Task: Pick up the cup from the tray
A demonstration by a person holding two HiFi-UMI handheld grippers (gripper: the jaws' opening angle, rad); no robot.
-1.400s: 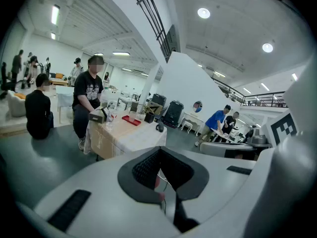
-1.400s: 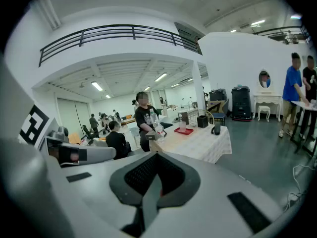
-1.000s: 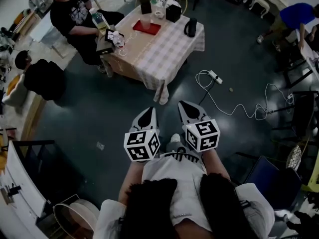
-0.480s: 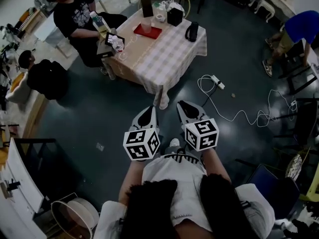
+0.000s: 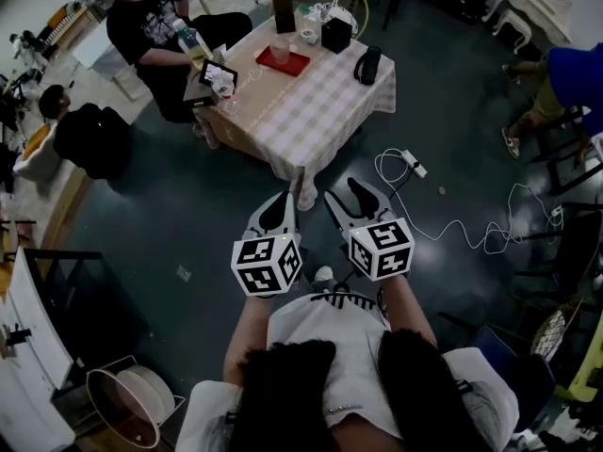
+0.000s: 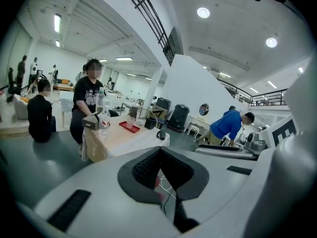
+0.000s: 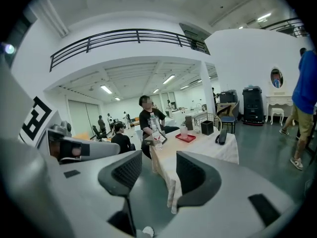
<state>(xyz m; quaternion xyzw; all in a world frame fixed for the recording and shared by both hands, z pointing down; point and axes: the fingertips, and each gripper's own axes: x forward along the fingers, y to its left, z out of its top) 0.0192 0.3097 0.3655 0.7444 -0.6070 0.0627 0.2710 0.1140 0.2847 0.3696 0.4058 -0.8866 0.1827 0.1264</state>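
- Approach step, by my reckoning: the cup (image 5: 279, 51) is well ahead of me, standing upright on the red tray (image 5: 294, 65) at the far side of the counter (image 5: 320, 106), and neither gripper is anywhere near it.
- My left gripper (image 5: 281, 203) is out in front over the floor, fingers (image 6: 143, 165) pressed together at the tips and holding nothing.
- My right gripper (image 5: 347, 194) is beside it. Its fingers (image 7: 195, 175) have just been opening and stand about halfway apart, with only floor and the counter's corner visible between them.
- Next move, as I judge it: close the distance to the counter, then bring the right gripper in level around the cup's side, fingers wide enough to clear it.
- The cup looks like pale, translucent plastic, a plain tapered tumbler. It is probably light and easy to squash or tip, so I'd squeeze gently.
- The tray is flat, rectangular and bright red, with a smooth surface and a low rim.
- The counter wears a pink-and-white checked cloth that hangs in soft folds at the near corner, so it could drag if I brush against it.
- A black box (image 5: 336, 35) sits just behind the tray, and a person in a black shirt (image 5: 151, 26) sits at the left edge. That leaves the side facing me as the open way in.
- My fingers are grey shells with black ribbed pads, which should grip well on slick plastic.
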